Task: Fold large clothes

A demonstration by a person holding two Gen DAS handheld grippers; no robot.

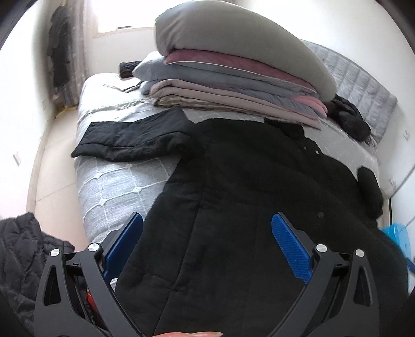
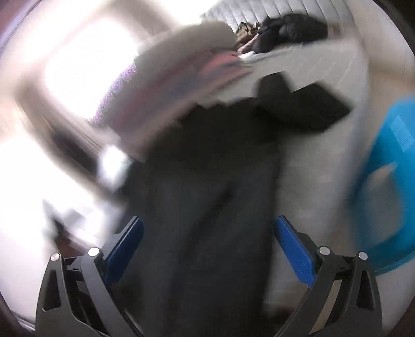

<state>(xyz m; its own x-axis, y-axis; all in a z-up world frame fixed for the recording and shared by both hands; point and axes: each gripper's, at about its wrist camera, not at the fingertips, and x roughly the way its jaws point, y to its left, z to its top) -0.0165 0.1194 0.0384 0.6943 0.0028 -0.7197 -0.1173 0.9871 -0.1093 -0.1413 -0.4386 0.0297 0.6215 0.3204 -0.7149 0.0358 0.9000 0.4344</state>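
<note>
Lying spread across a grey quilted bed (image 1: 114, 181), a black coat (image 1: 246, 197), hem towards the camera, collar far off near a stack of folded blankets (image 1: 233, 85). One sleeve (image 1: 132, 140) stretched out flat to the left over the bedspread, its cuff near the bed's edge. Quilted seams running along the body; a few small snaps showing near the collar.

Left gripper (image 1: 207, 243) above the coat's lower part, blue pads (image 1: 290, 248) set wide apart, nothing between them but the cloth lying below. Whether touching the coat or just over it: cannot tell.

Right gripper (image 2: 208, 246) likewise spread wide, blue pads (image 2: 295, 251) far from each other, dark coat (image 2: 207, 181) filling the gap beneath. Heavy blur in the right wrist view; contact with the cloth not readable. Other sleeve (image 2: 306, 109) folded out to the right on the bedspread.

Beyond the stack, a grey pillow (image 1: 233, 44) on top, a heap of dark clothes (image 1: 350, 119) by the padded headboard (image 1: 363, 85). Another black quilted garment (image 1: 23, 259) at lower left, off the bed. Something bright blue (image 2: 384, 176) at the right edge, blurred, kind unclear. Window (image 1: 119, 15) glowing behind.
</note>
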